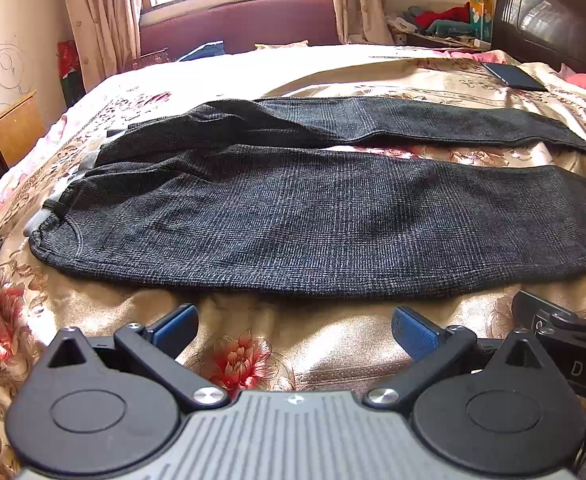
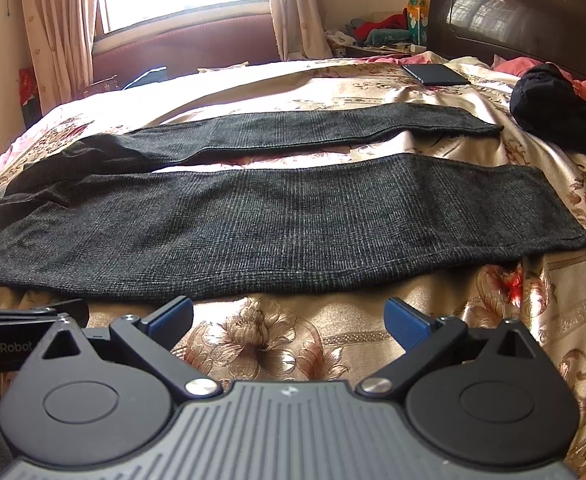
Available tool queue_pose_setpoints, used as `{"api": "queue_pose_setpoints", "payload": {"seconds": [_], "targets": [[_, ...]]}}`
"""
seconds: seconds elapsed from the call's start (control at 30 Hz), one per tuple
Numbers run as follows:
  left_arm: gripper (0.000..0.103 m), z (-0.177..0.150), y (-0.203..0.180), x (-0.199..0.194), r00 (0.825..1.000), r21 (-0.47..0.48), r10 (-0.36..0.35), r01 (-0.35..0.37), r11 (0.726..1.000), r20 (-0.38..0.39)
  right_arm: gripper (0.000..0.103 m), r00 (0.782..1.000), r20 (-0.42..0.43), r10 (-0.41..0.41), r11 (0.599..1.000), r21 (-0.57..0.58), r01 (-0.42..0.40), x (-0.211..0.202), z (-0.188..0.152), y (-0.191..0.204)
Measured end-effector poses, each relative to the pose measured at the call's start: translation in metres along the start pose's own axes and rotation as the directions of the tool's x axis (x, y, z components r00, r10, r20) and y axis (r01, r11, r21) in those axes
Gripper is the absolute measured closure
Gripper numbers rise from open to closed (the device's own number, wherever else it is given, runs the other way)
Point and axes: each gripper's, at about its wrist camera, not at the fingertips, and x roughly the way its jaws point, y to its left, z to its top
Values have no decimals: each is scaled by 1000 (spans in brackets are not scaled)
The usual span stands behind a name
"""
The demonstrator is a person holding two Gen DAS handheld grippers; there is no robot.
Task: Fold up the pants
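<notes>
Dark grey checked pants [image 1: 313, 224] lie flat across the floral bedspread [image 1: 233, 356], waistband at the left and both legs stretched to the right with a gap between them. The same pants [image 2: 277, 224] fill the middle of the right wrist view, cuffs at the right. My left gripper [image 1: 295, 330] hovers open just short of the near leg's front edge, nothing between its blue pads. My right gripper [image 2: 289, 322] is open too, beside the left one, also in front of the near leg. The right gripper's body [image 1: 565, 332] shows at the left wrist view's right edge.
A dark phone or tablet [image 2: 435, 74] lies on the bed beyond the far leg. A black garment [image 2: 553, 104] is heaped at the right near the dark headboard [image 2: 533, 12]. A cluttered nightstand [image 1: 441, 24], curtains and a window stand behind; a wooden cabinet [image 1: 9, 132] is at the left.
</notes>
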Motion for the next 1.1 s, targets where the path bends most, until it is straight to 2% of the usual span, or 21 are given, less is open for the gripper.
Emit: {"api": "queue_pose_setpoints", "payload": {"seconds": [0.83, 1.1], "targets": [[0, 0, -2, -2, 1000, -2, 10, -10, 1000, 9, 4, 1000, 0, 14, 1000, 1, -14, -1, 3, -2], [0, 4, 2, -4, 1000, -12, -1, 1, 1000, 16, 9, 999, 35, 37, 999, -21, -36, -6, 7, 4]]}}
